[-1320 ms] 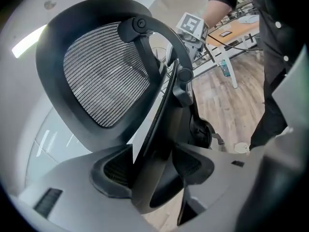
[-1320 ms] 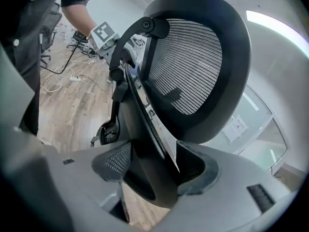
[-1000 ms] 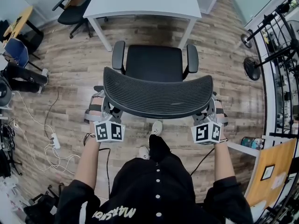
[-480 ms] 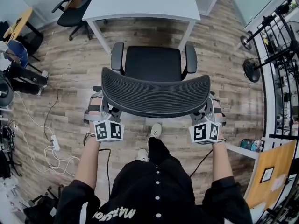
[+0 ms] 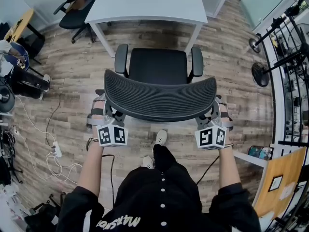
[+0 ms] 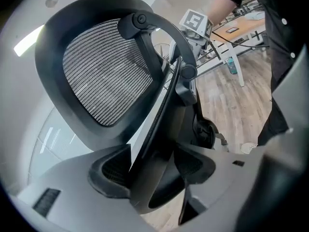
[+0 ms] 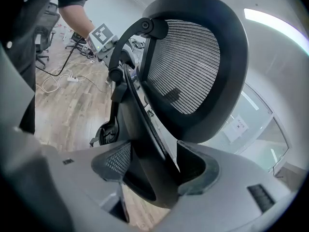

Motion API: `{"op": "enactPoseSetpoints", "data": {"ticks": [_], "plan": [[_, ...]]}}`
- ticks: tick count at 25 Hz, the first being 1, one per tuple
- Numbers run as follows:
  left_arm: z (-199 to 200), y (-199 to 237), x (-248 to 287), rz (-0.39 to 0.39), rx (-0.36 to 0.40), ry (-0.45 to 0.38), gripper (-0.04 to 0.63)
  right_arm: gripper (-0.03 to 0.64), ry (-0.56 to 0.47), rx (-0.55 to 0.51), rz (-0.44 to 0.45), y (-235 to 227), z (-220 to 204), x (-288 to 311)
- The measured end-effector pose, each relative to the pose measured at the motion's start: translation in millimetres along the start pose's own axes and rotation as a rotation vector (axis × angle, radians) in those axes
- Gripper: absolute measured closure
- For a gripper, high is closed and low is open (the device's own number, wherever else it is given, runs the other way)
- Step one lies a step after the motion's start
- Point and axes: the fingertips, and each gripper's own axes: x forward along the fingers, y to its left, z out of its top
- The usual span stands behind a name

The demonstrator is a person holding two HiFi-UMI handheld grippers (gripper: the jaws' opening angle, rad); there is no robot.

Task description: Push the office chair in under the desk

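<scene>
Black mesh fills the curved back of the office chair (image 5: 159,96), which stands on the wood-plank floor (image 5: 72,76) facing the white worktop (image 5: 145,1). The seat (image 5: 159,65) lies just short of the worktop's near edge, in line with the gap between its two front legs and not yet beneath it. The armrests reach closest to that edge.

The person stands directly behind the chair with both arms extended. The left claw (image 5: 110,114) meets the left end of the chair's back and the right claw (image 5: 213,115) meets the right end, each angled slightly downward. In the left gripper view, the dark rim of the back runs between the two jaws, which are set wide and press on it from either side. The right gripper view shows the same arrangement mirrored, with the jaws held broadly apart by the thick rim clamped between them.

One shoe (image 5: 161,137) of the person shows on the floor just behind the chair. A second chair (image 5: 77,8) stands beside the worktop's far left corner. A power strip (image 5: 57,146) with loose cables lies on the floor at the left.
</scene>
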Motion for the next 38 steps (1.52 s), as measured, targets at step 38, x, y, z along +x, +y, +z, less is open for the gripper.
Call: {"op": "enactPoseSetpoints", "data": {"ticks": [38], "plan": [[-8.2, 35.0, 59.6, 0.003, -0.015, 0.049, 0.301, 0.314, -0.001, -0.007, 0.024, -39.8, -4.7, 57.5]]}}
